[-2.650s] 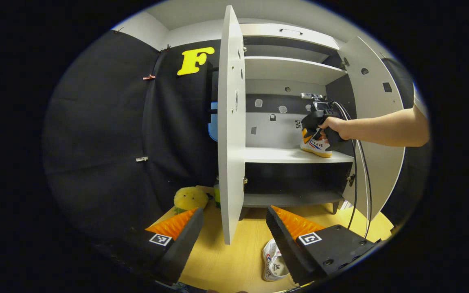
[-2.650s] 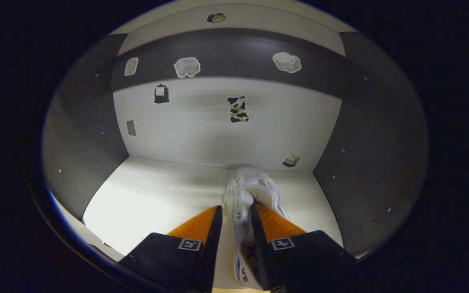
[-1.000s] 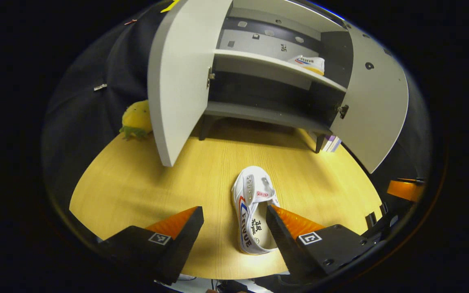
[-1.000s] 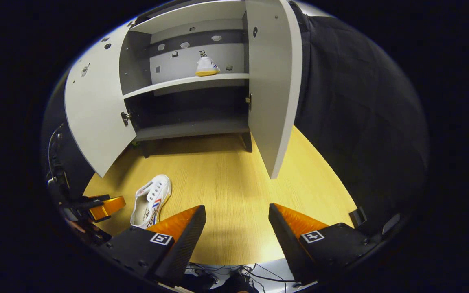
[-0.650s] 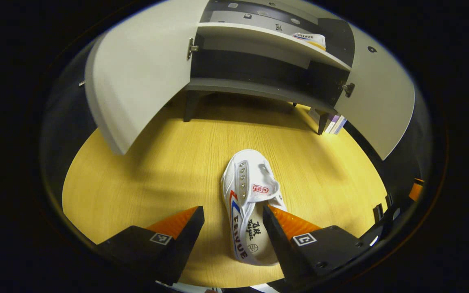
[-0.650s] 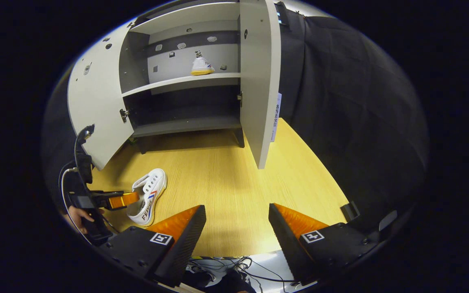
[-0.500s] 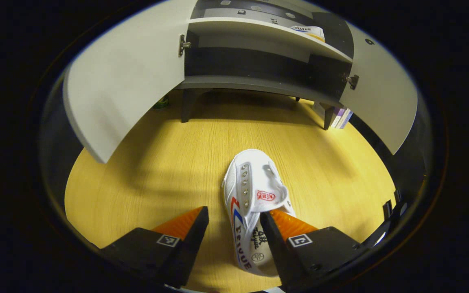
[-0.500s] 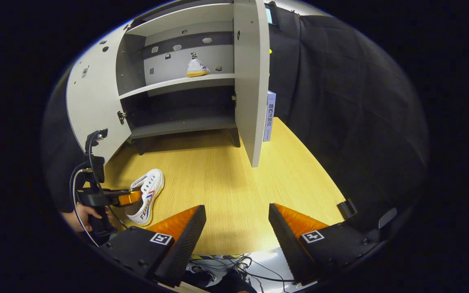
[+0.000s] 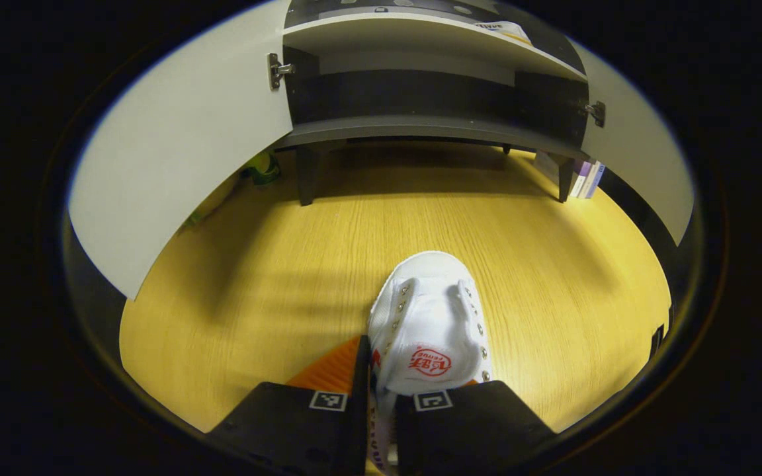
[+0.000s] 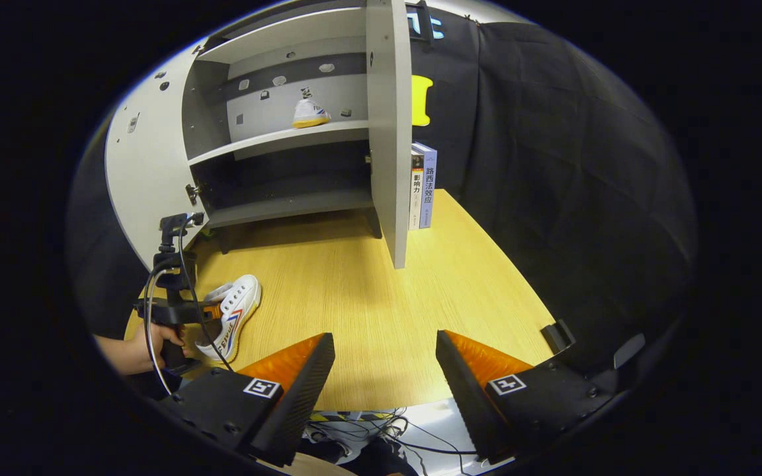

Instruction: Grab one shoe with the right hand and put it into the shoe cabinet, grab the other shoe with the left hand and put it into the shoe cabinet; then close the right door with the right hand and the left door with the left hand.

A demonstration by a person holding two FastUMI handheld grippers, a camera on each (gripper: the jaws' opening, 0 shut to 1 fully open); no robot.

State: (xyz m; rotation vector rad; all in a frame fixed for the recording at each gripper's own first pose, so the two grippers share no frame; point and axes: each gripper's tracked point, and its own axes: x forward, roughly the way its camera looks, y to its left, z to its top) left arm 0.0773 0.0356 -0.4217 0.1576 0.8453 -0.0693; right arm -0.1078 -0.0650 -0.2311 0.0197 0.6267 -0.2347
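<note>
One white shoe (image 9: 430, 311) lies toe-forward on the yellow table (image 9: 275, 264), and my left gripper (image 9: 380, 370) is shut on its left side wall near the heel. In the right gripper view the same shoe (image 10: 234, 316) is at the left, with the left gripper (image 10: 186, 311) on it and a hand (image 10: 146, 338) holding that gripper. The other white shoe (image 10: 308, 112) stands on the upper shelf of the grey shoe cabinet (image 10: 275, 142); its heel shows at the shelf's right end (image 9: 503, 30). My right gripper (image 10: 384, 350) is open over the table's near edge.
Both cabinet doors stand open: the left door (image 10: 139, 172) (image 9: 176, 145) and the right door (image 10: 391, 132) (image 9: 639, 165). Books (image 10: 424, 185) lean by the cabinet's right side. A small green object (image 9: 263, 166) sits beside the cabinet's left leg. Cables (image 10: 361, 436) hang below the table's edge.
The left gripper dropped to the shoe on the table and closed on its side wall. The right gripper released the first shoe on the shelf, drew back and stayed open.
</note>
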